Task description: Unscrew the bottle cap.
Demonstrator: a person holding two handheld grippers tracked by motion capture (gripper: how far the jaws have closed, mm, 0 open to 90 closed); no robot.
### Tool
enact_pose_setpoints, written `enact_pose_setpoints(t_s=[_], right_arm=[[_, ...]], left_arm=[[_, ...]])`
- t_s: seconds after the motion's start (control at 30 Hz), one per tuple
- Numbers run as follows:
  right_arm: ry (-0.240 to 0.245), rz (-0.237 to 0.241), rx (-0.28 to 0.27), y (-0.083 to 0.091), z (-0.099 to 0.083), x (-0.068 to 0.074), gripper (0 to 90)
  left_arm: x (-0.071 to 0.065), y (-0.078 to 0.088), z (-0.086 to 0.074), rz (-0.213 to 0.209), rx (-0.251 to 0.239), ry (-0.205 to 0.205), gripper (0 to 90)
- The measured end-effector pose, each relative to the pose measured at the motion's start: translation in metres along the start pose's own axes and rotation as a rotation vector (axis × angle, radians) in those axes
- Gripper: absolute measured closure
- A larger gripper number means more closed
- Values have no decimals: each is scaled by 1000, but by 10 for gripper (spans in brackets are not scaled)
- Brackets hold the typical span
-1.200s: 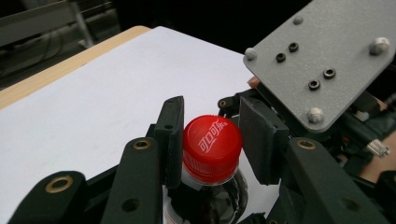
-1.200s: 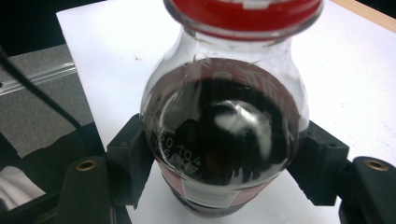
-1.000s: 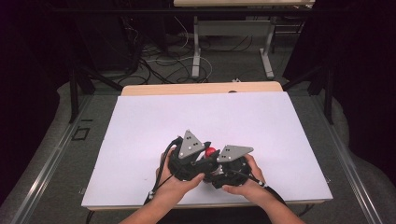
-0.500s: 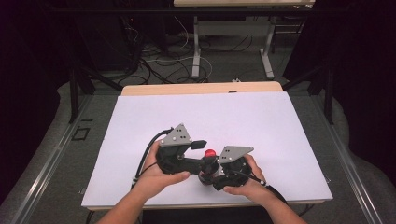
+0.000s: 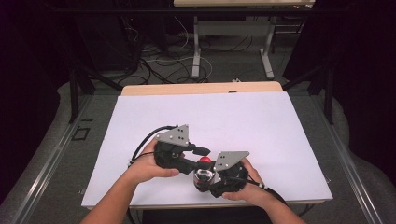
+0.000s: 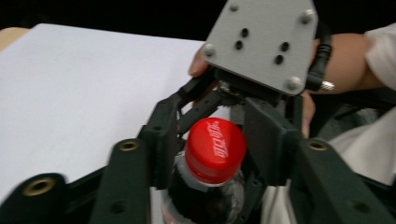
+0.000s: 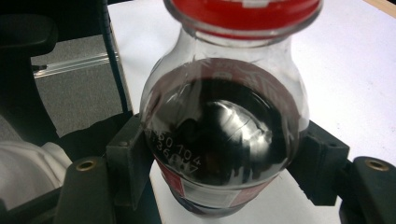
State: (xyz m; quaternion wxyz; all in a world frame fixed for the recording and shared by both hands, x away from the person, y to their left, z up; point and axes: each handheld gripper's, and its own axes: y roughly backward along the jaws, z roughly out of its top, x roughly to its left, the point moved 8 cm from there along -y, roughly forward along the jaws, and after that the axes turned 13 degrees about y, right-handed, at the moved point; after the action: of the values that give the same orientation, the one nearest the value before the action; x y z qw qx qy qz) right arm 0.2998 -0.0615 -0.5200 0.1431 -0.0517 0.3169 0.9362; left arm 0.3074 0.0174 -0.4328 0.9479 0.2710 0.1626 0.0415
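Near the front edge of the white-covered table (image 5: 261,121), in a dark room with cables on the floor (image 5: 159,70), the right hand-held gripper (image 5: 205,177) grasps a cola bottle (image 7: 224,135) while the left hand-held gripper (image 6: 212,158), its jaws just closing, clamps the red cap (image 6: 215,149).

A wooden table (image 5: 201,88) carries everything, its tan edge showing as a strip at twelve o'clock; a large white sheet (image 5: 243,126) lies flat on it and covers nearly the whole top, reaching the near edge at six o'clock; the sheet's surface is bare from nine o'clock through twelve to three; a small dark mark (image 5: 232,92) sits on the tan strip at twelve o'clock, too small to identify.
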Motion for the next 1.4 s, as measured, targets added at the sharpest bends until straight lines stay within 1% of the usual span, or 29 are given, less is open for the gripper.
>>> enact_pose_setpoints(t_s=[0.1,0.17,0.2,0.27,0.3,0.33,0.4,0.47,0.5,0.53,0.57,0.63,0.67,0.73,0.8,0.83,0.87,0.9,0.93,0.97,1.1,1.13,1.17,1.2,1.27,1.3,1.33,1.37,1.4], right_arm=[[3,14,1,1,0,1,303],[1,10,1,0,0,1,304],[-1,9,3,0,-1,1,303],[-13,-21,3,0,-2,-3,304],[-13,-21,3,0,-2,-3,304],[-33,-35,12,0,-3,-5,304],[-41,-40,17,0,-4,-7,304],[-60,-52,31,1,-5,-9,304],[-64,-63,27,0,-6,-11,304],[-74,-70,32,1,-6,-12,304],[-93,-100,30,1,-7,-15,304],[-104,-108,47,2,-8,-17,304],[-114,-123,50,2,-9,-18,304],[-115,-132,53,1,-9,-19,304],[-128,-159,58,0,-11,-21,304],[-128,-159,58,0,-11,-21,304],[-138,-160,59,0,-11,-21,304],[-140,-160,58,0,-11,-21,304],[-147,-144,60,1,-11,-21,304],[-148,-148,50,2,-11,-21,303],[-131,-145,50,3,-10,-22,303],[-131,-143,52,3,-11,-22,302],[-135,-142,54,3,-11,-23,302],[-147,-132,50,2,-12,-22,302],[-138,-131,47,2,-12,-22,302],[-132,-109,44,3,-10,-20,302],[-132,-109,44,3,-10,-20,302],[-115,-100,38,3,-8,-18,302],[-107,-110,25,3,-7,-18,302]], left_arm=[[0,0,-1,-14,7,-20,614],[1,0,-1,-6,0,-16,618],[1,-1,0,8,-7,-15,620],[2,-2,0,45,-21,-7,623],[2,-3,0,67,-21,-11,623],[3,-4,1,86,-27,4,623],[3,-6,2,133,-46,32,623],[3,-10,4,195,-77,77,624],[3,-11,4,228,-79,86,624],[3,-13,5,264,-98,113,624],[2,-14,6,295,-108,129,624],[2,-16,7,361,-125,163,624],[1,-19,7,387,-142,195,624],[1,-22,8,461,-169,233,624],[0,-25,7,519,-184,257,624],[-1,-27,8,542,-197,270,624],[-1,-26,8,555,-192,265,624],[-2,-27,9,563,-200,267,624],[-2,-28,10,566,-203,265,623],[-2,-28,11,565,-205,261,622],[-2,-25,11,538,-201,275,605],[-2,-22,12,540,-212,283,563],[-1,-17,13,545,-218,272,533],[-1,-12,14,534,-223,274,473],[-1,-2,15,481,-221,266,447],[-1,3,16,454,-222,257,438],[-1,8,17,424,-226,237,438],[-1,11,16,387,-211,220,438],[-2,13,15,342,-184,195,439]])
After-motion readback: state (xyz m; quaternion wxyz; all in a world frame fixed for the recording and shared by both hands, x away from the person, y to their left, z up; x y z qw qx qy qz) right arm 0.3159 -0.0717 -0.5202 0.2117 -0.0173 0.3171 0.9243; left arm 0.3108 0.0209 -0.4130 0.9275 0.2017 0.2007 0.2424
